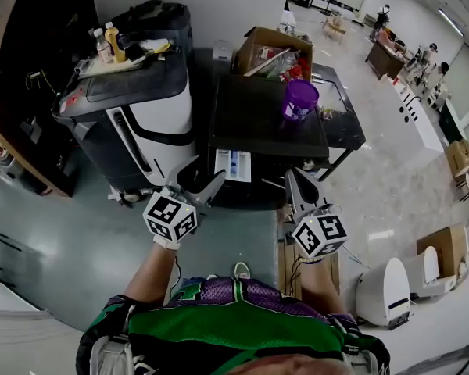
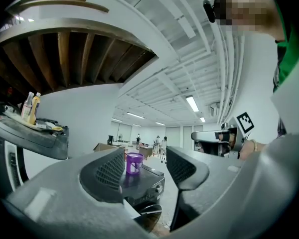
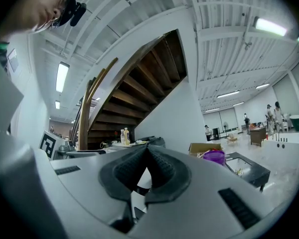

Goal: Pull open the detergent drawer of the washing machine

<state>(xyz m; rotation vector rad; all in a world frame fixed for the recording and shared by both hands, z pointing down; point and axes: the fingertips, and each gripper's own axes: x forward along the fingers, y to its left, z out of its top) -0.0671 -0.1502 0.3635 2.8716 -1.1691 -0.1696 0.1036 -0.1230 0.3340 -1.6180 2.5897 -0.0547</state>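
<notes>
The left gripper's (image 2: 144,166) fingers (image 2: 109,171) stand moderately apart with nothing between them. The right gripper's (image 3: 145,158) fingers (image 3: 127,171) are pressed together at the tips and are empty. In the head view both grippers are held in front of a black washing machine (image 1: 258,123). The detergent drawer (image 1: 234,165) is a white tray with a blue inset. It juts out from the left end of the machine's front, just right of the left gripper's fingertips; whether they touch it cannot be told. Each gripper carries a cube with black-and-white square markers (image 1: 170,217). A purple cup (image 1: 299,99) stands on top of the washing machine; it has white print too small to read. Left of the washing machine is a white-and-grey appliance (image 1: 152,123) with a yellow bottle (image 1: 115,44) and other clutter on its lid. Behind the machine sits an open cardboard box (image 1: 266,49), and a low black surface (image 1: 344,131) adjoins its right side. A wooden staircase (image 3: 139,83) rises behind.
</notes>
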